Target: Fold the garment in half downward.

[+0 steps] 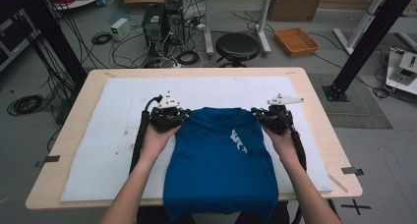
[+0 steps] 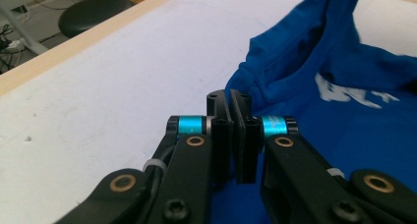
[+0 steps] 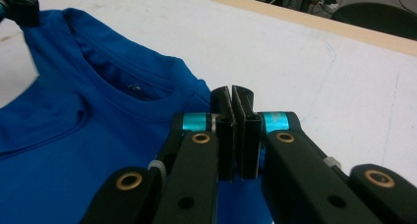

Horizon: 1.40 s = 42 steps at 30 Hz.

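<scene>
A blue T-shirt [image 1: 216,160] with a white print lies front up on the white mat [image 1: 113,140], its hem hanging over the table's near edge. My left gripper [image 1: 186,115] is at the shirt's left shoulder, and my right gripper [image 1: 255,113] is at its right shoulder. In the left gripper view the jaws [image 2: 229,103] are pressed together with the blue cloth [image 2: 344,62] gathered at their tips. In the right gripper view the jaws [image 3: 231,98] are likewise closed at the edge of the shirt [image 3: 74,126]. The collar sags between the two grips.
The mat covers most of the wooden table [image 1: 64,130]. Beyond the far edge stand a black stool [image 1: 238,46], computer towers [image 1: 162,20] with loose cables, and an orange tray [image 1: 296,41] on the floor. Black frame posts rise at both sides.
</scene>
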Each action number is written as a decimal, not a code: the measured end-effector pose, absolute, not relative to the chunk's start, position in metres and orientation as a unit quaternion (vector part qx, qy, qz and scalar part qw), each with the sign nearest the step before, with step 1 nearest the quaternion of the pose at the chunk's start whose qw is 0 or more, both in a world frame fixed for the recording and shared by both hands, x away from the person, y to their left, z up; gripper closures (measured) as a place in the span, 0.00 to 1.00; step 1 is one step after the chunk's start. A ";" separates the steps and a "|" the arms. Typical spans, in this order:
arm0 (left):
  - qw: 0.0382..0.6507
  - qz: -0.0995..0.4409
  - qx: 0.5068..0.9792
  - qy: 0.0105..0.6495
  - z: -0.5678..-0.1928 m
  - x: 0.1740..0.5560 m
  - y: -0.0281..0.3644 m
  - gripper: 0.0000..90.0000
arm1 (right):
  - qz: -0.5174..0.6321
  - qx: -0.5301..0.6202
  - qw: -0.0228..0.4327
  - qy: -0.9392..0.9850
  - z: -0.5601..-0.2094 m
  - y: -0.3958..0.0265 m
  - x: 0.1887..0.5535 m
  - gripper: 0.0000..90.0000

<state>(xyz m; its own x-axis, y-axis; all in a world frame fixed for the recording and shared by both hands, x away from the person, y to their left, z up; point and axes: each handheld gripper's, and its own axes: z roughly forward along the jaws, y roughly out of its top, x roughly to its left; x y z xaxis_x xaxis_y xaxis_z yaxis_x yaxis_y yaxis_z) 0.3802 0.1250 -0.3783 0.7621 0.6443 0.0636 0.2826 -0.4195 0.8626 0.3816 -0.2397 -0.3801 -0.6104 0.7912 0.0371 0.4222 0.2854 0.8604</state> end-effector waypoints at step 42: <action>0.401 0.201 0.879 0.163 -0.431 0.237 0.120 0.81 | 0.393 0.347 0.215 0.824 -0.424 -0.251 0.218 0.89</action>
